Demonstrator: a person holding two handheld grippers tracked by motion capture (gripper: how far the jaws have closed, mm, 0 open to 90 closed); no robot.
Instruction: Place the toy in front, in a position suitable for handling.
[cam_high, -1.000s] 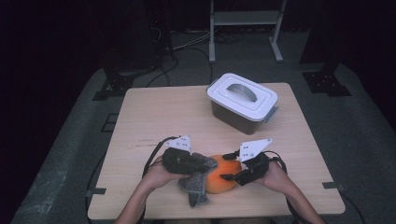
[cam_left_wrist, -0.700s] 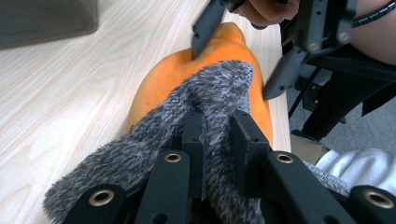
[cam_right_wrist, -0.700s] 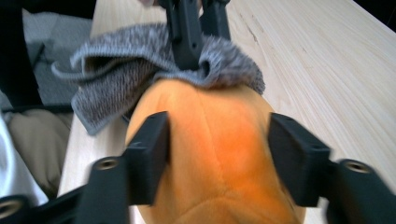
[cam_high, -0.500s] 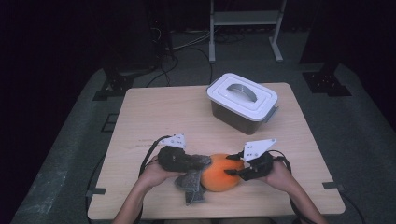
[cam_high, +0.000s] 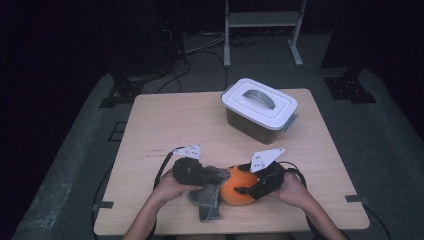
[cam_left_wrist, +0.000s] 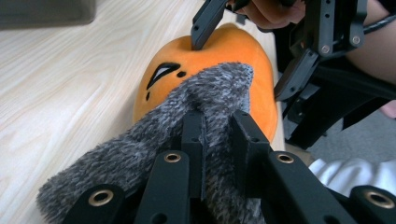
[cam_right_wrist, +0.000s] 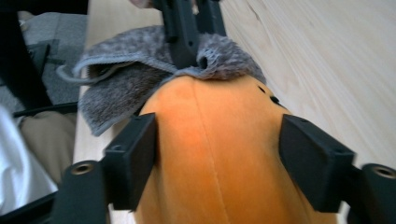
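At the near edge of the desk (cam_high: 165, 125), just in front of the person, an orange plush toy (cam_high: 239, 186) lies with a grey fuzzy cloth (cam_high: 207, 197) touching its left side and partly draped on it. The work in hand seems to be pulling this cloth off the toy, or on it; I cannot say which one. To do it well, the right gripper (cam_high: 247, 190) should hold the toy steady without squeezing it out of shape, while the left gripper (cam_high: 220, 175) draws the cloth slowly along the desk, so the toy does not roll away. The left jaws are clamped tight on a fold of the cloth, nearly together, as the left gripper view shows with the fabric bunched between them. The right jaws stand wide on both flanks of the toy and have just been opening. In the right gripper view the left pad (cam_right_wrist: 133, 156) seems to rest on the plush and the other stands slightly off, but the picture is soft there, so I judge it as a loose hold and not a firm grip. Farther back, well apart, a lidded white box (cam_high: 260, 110) stands on the desk.
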